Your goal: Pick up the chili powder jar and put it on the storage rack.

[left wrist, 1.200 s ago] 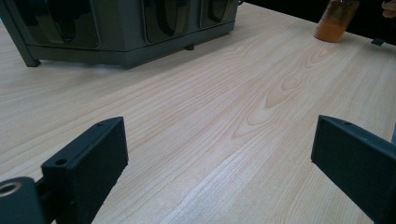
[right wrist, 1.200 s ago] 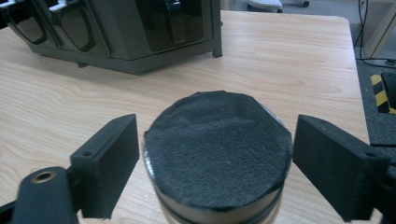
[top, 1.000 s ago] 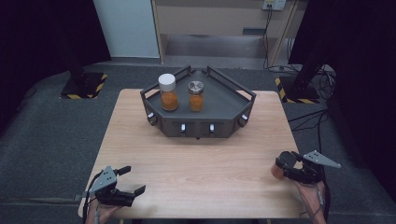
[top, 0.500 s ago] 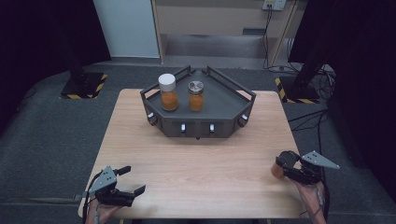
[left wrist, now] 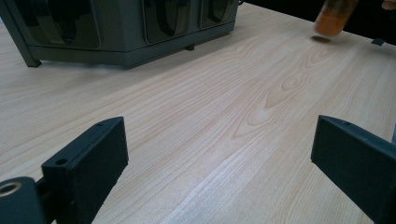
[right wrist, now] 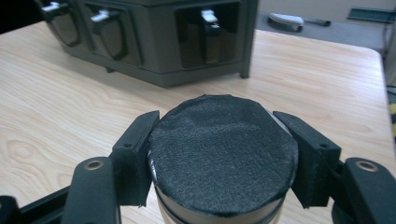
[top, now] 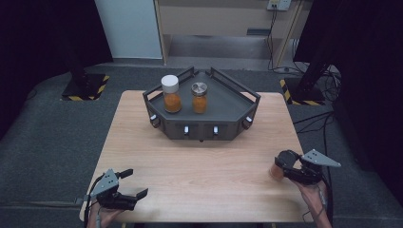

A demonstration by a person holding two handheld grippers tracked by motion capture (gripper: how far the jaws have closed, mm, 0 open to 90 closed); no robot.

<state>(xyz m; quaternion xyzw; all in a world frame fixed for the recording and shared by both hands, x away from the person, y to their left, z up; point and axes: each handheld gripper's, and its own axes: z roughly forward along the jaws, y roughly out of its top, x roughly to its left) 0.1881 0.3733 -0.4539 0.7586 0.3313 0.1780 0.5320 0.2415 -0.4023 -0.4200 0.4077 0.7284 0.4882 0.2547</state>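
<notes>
Black-lidded jar (right wrist: 223, 161) | clamped (both jaws) | right gripper (right wrist: 223, 168)

Two black jaws of the left claw (left wrist: 219, 163) rise from the bottom corners and stand wide apart, with bare pale wood of the bench (left wrist: 224, 107) between them and nothing in their grip. At the top left a dark grey rack (left wrist: 116, 28) rests on the bench, its front showing a row of dark window-like openings and short feet under its lower edge. In the far top right corner, well apart from the rack, an orange-filled jar (left wrist: 332, 18) hangs just above the bench with its shadow beneath it, its upper part cut off by the frame edge.
</notes>
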